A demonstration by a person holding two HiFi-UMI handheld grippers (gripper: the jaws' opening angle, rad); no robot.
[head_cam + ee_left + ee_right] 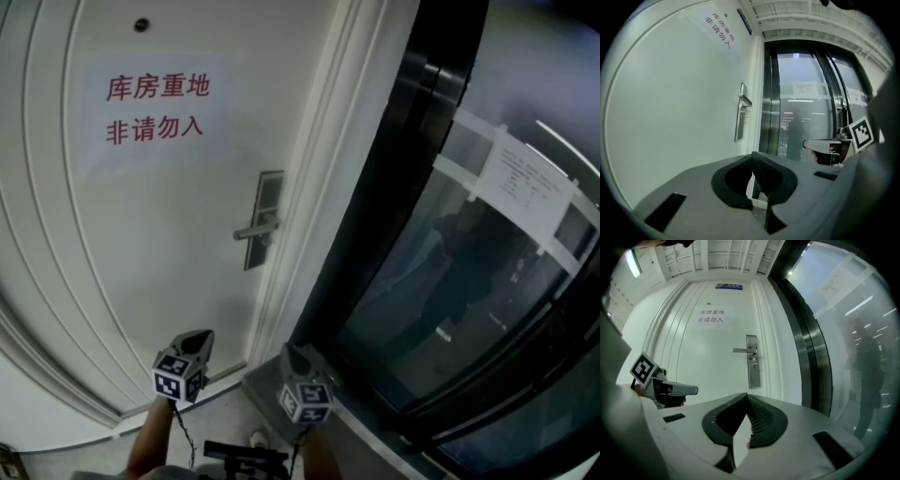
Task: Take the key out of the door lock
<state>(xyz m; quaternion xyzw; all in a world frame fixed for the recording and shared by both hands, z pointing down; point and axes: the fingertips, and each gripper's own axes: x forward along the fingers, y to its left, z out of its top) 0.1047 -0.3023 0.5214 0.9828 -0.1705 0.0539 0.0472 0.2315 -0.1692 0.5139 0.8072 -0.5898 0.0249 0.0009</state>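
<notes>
**Head view.** White door (169, 234) is filling the left of the frame. Its lock plate (268, 202) with lever handle (253, 231) is sitting just right of centre. The key is too small to pick out here. The sign (155, 108) at upper left is reading, in red, 库房重地 / 非请勿入. Left gripper (201, 337) and right gripper (291, 353) are hanging at bottom centre, well apart from the lock. A paper notice (527, 183) is taped to the glass wall (441, 281) at right, print too small to read.

**Left gripper view.** The fingers are resting pressed together with nothing between them. The lock plate is showing edge-on, left of centre.

**Right gripper view.** The fingers are likewise lying together, empty. The plate is facing the camera at centre. A small dark fitting (753, 365) is sitting just under the lever, likely the cylinder carrying the key, though this is unconfirmed. The blue plaque (729, 286) above the door is unreadable.

**Handling, my judgement.** The key is probably light, stiff, slick metal. Best hold is a pinch across the flat head, drawing straight out along its shaft. It may be binding if not turned to the withdrawal position.
</notes>
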